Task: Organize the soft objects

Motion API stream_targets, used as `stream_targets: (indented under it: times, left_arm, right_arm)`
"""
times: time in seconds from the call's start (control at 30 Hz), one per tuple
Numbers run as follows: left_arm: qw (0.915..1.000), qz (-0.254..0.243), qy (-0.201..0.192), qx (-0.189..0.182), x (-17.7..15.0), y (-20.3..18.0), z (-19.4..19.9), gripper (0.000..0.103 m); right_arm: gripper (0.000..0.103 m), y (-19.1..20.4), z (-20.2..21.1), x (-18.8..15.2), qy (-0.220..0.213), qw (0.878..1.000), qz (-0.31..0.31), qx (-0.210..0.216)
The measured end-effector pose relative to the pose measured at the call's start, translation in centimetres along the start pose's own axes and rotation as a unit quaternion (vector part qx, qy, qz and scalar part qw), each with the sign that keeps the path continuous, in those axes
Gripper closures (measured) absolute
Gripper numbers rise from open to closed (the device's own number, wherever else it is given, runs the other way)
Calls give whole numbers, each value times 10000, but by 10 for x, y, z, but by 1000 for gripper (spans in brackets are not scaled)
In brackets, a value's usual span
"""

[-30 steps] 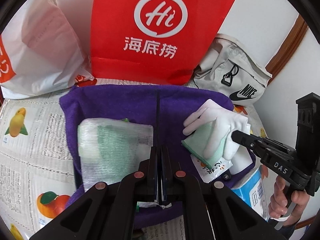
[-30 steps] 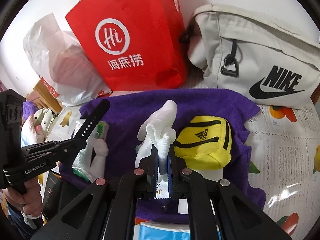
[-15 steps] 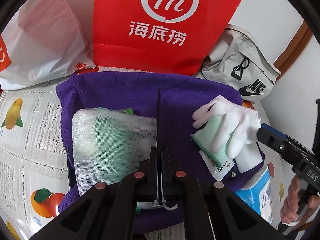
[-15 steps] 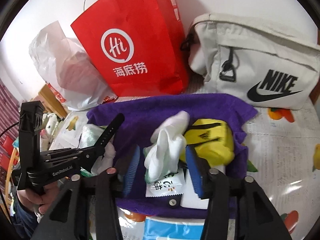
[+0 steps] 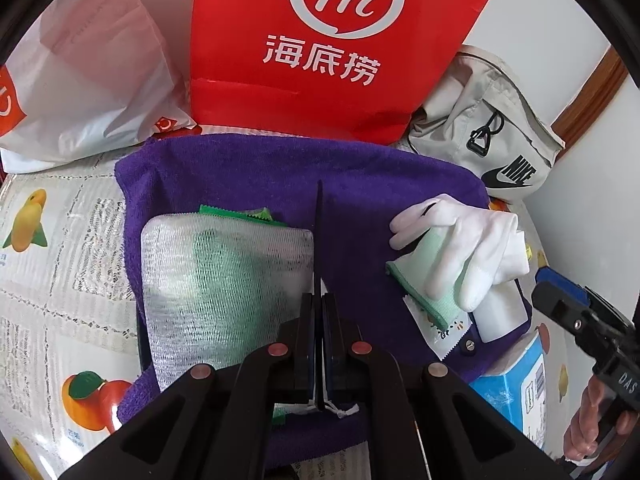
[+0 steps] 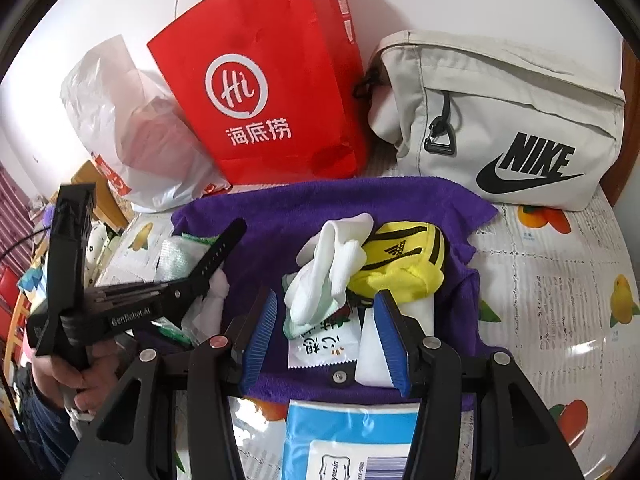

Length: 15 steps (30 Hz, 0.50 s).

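Note:
A purple towel (image 5: 360, 184) (image 6: 320, 204) lies on the table. On it a white glove with a green cuff (image 5: 460, 248) (image 6: 332, 268) lies loose beside a yellow Adidas pouch (image 6: 404, 264). A white mesh cloth over green packets (image 5: 224, 280) (image 6: 176, 256) lies at the towel's left. My left gripper (image 5: 320, 308) (image 6: 236, 226) is shut, its fingers over the towel beside the mesh cloth; white threads show at its base. My right gripper (image 6: 326, 332) is open and empty, just short of the glove; its tip shows in the left wrist view (image 5: 560, 292).
A red paper bag (image 5: 340, 40) (image 6: 272, 100), a white plastic bag (image 5: 88, 80) (image 6: 132, 132) and a beige Nike bag (image 5: 492, 136) (image 6: 512, 128) stand behind the towel. A snack packet (image 6: 320, 344) and a blue tissue pack (image 6: 352, 440) lie at the near edge.
My right gripper opened, let go of the white glove and drew back; the glove now lies on the towel. My left gripper stayed shut and moved slightly forward.

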<state>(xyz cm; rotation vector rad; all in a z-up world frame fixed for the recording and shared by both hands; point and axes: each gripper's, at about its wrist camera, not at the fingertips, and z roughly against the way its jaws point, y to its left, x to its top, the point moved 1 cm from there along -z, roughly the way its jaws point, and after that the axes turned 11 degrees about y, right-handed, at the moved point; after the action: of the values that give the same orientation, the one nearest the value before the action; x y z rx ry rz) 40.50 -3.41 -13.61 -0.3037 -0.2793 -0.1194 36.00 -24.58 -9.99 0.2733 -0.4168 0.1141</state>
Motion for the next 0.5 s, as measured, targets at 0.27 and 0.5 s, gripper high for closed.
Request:
stream_targets:
  times: [0.27, 0.5]
  left_arm:
    - [10000, -38, 36, 75, -4, -2, 8, 69]
    - [9998, -34, -4, 187, -11, -7, 19, 63]
  right_arm:
    - [52, 2, 5, -9, -4, 9999, 31, -156]
    - [52, 2, 15, -17, -15, 9995, -17, -300]
